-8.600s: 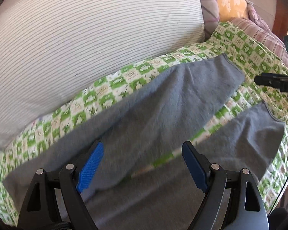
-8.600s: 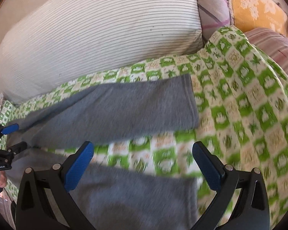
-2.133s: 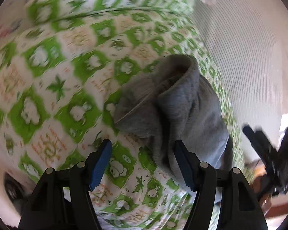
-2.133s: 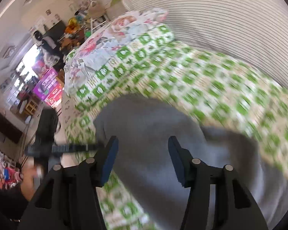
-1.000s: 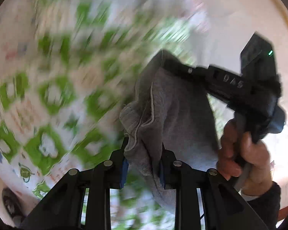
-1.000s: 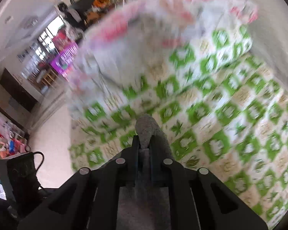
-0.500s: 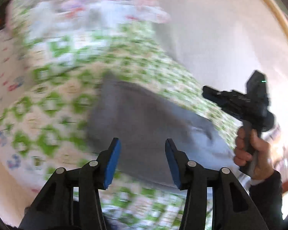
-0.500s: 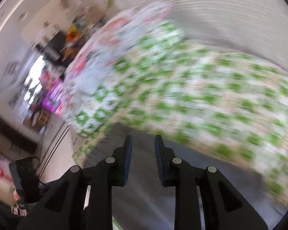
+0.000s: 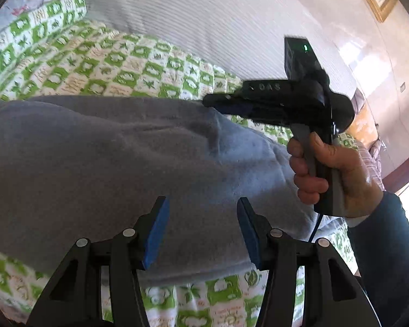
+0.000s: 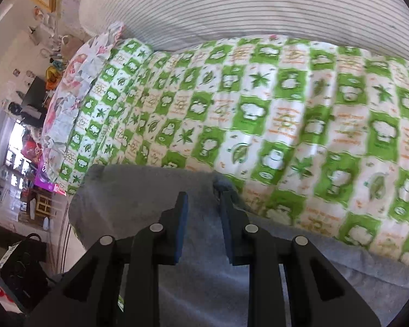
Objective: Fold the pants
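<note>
The grey pants [image 9: 109,158] lie folded into a broad band across the green-and-white checked quilt [image 9: 76,60]. My left gripper [image 9: 201,218] hovers over their near edge. Its jaws are opening, and the cloth lies under them, not between the blue pads [image 9: 155,231]. In the left wrist view a hand [image 9: 335,169] holds my right gripper [image 9: 208,100], whose tips are at the far edge of the pants. In the right wrist view the right gripper [image 10: 203,204] shows a narrow gap over the pants [image 10: 139,199], with a small tuft of cloth [image 10: 222,182] beside its right fingertip.
A big striped white cushion [image 10: 259,2] lines the back of the quilt [image 10: 286,114]. A floral pillow [image 10: 73,81] lies at the bed's left end, with the floor and room furniture [image 10: 27,179] beyond the edge. A dark sleeve [image 9: 381,245] fills the left wrist view's lower right.
A second ago both grippers were shut on bunched grey cloth. Both have let go and drawn back, and the pants now lie spread flat. Both views have rolled.
</note>
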### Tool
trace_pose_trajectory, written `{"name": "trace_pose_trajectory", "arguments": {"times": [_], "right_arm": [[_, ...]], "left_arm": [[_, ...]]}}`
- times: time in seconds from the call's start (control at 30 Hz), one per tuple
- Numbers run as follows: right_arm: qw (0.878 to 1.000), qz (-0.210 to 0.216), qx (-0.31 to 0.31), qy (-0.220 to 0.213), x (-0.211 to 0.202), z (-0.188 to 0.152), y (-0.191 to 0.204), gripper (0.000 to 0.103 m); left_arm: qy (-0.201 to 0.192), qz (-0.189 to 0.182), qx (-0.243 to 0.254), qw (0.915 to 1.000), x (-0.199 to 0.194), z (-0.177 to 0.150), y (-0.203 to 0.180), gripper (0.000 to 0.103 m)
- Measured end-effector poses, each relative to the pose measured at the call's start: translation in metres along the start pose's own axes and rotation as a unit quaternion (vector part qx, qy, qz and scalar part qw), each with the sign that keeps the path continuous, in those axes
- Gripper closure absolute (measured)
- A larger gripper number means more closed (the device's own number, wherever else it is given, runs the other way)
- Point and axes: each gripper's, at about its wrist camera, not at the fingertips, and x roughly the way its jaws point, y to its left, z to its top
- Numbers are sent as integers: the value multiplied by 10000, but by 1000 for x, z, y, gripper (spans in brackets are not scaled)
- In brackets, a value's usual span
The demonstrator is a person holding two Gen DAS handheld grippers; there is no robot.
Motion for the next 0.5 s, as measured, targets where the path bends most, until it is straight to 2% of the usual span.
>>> {"name": "trace_pose_trajectory", "arguments": {"times": [0.07,0.17,0.2,0.23,0.3,0.4,0.43,0.5], "right_arm": [[9998,-116,-113,72,10,4,1,78],[9993,-230,7,310,30,5,-6,78],[9992,-239,-62,326,34,5,-3,87],[9991,-257,-165,285,34,7,2,94],[9994,-195,-262,71,24,13,11,94],[9997,-93,-70,-210,16,17,7,95],[9998,-134,12,-156,22,16,3,95],[9989,-276,232,299,45,6,-9,92]], "left_arm": [[202,108,-46,9997,6,-12,-3,46],[787,37,-100,9968,26,-32,2,46],[881,35,11,9961,30,-34,0,47],[910,58,149,9957,28,-37,-4,47],[1075,122,392,9934,26,-41,-10,47],[1159,162,460,9921,27,-44,-12,47],[1154,178,469,9920,26,-46,-13,47],[1165,230,480,9918,23,-45,-18,47]]}}
